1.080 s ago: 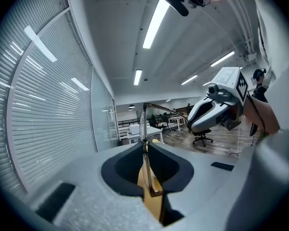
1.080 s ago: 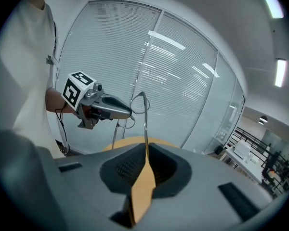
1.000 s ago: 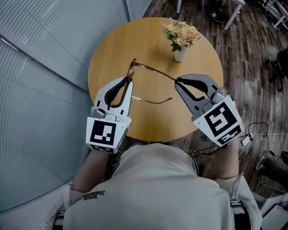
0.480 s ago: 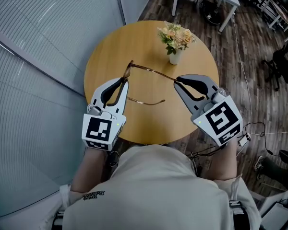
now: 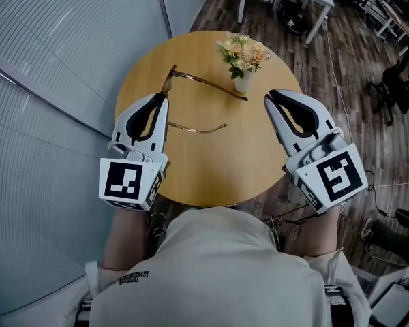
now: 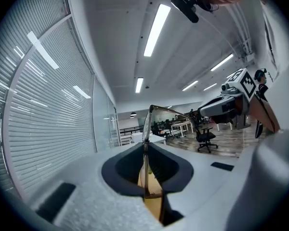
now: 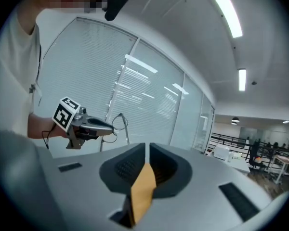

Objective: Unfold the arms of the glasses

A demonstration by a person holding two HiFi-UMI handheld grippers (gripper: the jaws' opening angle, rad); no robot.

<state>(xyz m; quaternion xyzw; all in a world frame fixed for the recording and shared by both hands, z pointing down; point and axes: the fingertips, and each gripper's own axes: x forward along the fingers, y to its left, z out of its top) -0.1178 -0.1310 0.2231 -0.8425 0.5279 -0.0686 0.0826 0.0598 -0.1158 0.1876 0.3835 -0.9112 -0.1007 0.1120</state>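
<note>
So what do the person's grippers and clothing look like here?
The left gripper and right gripper are light grey shells with black-lined jaws, each bearing a cube of black-and-white square markers. The person wears a pale short-sleeved shirt.

Thin brown glasses (image 5: 215, 87), both arms unfolded, level.

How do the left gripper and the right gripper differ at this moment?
The left gripper grips the glasses between its fingers; the right gripper holds nothing. The left gripper touches the glasses, the right gripper sits apart from them. Both hover above the round table, fingers nearly together.
</note>
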